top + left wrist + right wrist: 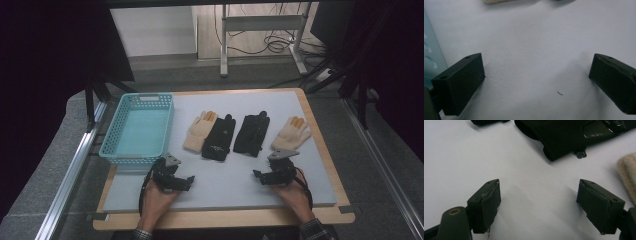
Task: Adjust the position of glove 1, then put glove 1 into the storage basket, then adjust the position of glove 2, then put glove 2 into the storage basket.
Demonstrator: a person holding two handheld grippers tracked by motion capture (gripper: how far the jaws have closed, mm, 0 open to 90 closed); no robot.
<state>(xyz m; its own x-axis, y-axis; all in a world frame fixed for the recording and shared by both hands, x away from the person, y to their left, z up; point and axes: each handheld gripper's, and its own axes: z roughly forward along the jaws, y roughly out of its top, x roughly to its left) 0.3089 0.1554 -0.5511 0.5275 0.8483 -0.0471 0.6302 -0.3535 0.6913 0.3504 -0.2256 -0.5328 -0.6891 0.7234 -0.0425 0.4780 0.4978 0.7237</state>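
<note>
From the high view, the left gripper [186, 181] and right gripper [258, 176] rested on the grey worktop [225, 175], both short of a row of four gloves: a cream glove [199, 131], a black glove [219, 137], a second black glove [251, 133] and a second cream glove [291, 134]. A turquoise basket [137, 127] stood at the left.

In the left gripper view its jaws stood released over bare worktop.

In the right gripper view the jaws were spread with nothing between them, the second black glove's cuff [554, 140] just ahead.

Picking up had apparently not begun; next, a gripper would need to advance onto a glove and clench.
</note>
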